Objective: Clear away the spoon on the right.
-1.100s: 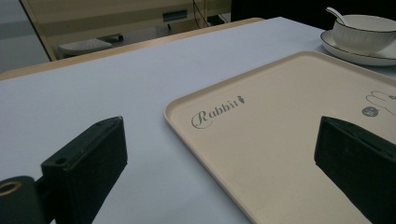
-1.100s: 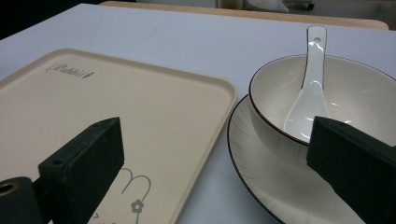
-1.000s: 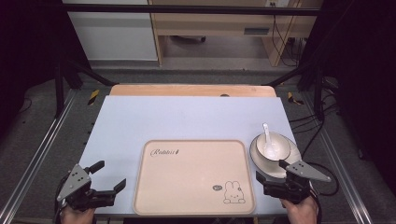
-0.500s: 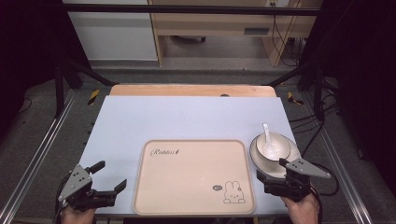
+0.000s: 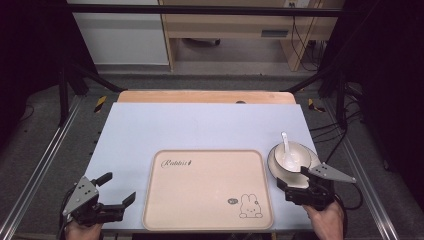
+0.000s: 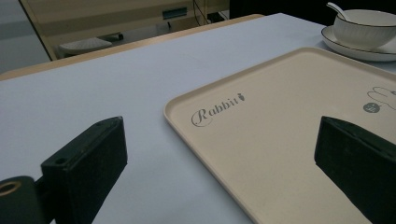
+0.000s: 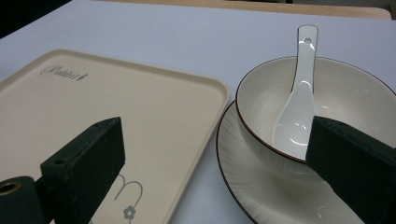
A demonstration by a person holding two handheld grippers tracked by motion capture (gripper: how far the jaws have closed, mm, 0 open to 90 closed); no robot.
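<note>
**Right tongs line up on the bowl set**

The right tongs [image 5: 292, 186] hover released, jaws spread wide, just short of the white ceramic bowl [image 7: 322, 107] that sits on a white ribbed saucer [image 7: 261, 186]. A white ceramic spoon [image 7: 299, 93] leans inside the bowl, handle pointing away from the tongs. The beige rectangular plastic tray [image 5: 207, 187] with a rabbit drawing lies between the two tongs on the pale blue counter [image 5: 200, 125]. The left tongs [image 5: 116, 189] wait released, holding nothing, beside the tray's near left corner. Judging by the approach, a good grasp means closing on the saucer's near rim, level and slow, so bowl and spoon do not slide.
</note>
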